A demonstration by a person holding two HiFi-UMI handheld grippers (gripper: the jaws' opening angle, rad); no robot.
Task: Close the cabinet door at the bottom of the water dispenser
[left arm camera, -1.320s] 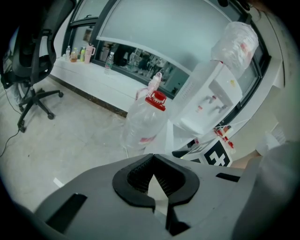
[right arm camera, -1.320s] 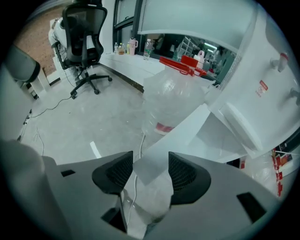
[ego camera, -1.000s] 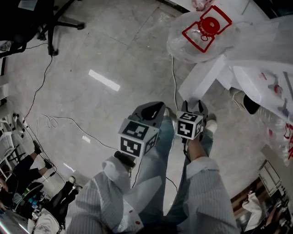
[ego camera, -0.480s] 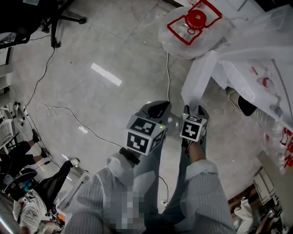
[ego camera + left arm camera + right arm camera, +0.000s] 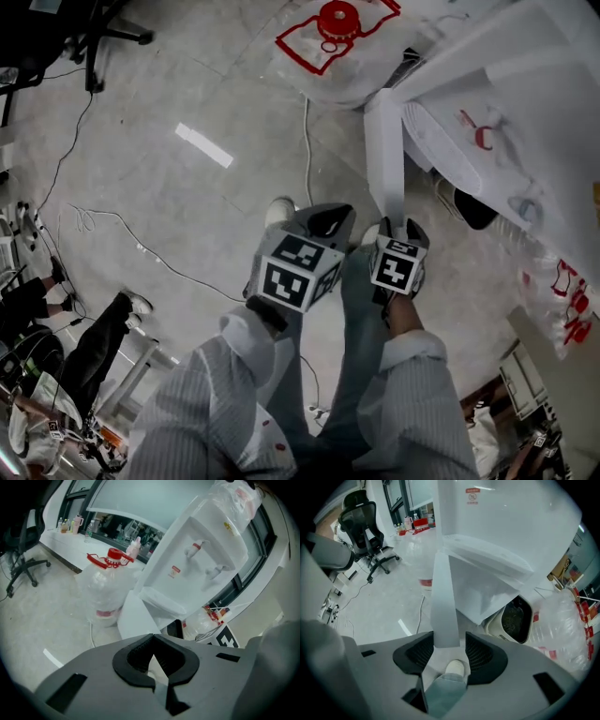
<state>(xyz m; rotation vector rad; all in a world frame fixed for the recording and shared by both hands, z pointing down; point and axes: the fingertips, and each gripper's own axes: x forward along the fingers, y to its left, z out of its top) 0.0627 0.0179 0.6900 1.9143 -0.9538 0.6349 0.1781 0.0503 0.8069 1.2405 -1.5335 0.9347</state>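
Observation:
The white water dispenser (image 5: 511,103) (image 5: 201,559) stands at the upper right. Its bottom cabinet door (image 5: 384,150) (image 5: 444,597) hangs open, edge-on to me. My right gripper (image 5: 398,228) (image 5: 449,638) is at the door's lower free edge, and the edge sits tightly between its pads, shut on it. Just to the left, my left gripper (image 5: 326,221) (image 5: 152,637) is shut and holds nothing. It points at the door's outer face (image 5: 133,620) without touching it.
A bagged water bottle with a red cap (image 5: 337,33) (image 5: 105,585) stands left of the dispenser. A white cable (image 5: 305,141) runs over the floor. A dark round vessel (image 5: 514,618) lies in the open cabinet. An office chair (image 5: 56,37) and seated people (image 5: 84,347) are on the left.
The dispenser and the open door have drawn nearer in the head view. The right gripper has stayed at the door's lower edge, with the left gripper still beside it.

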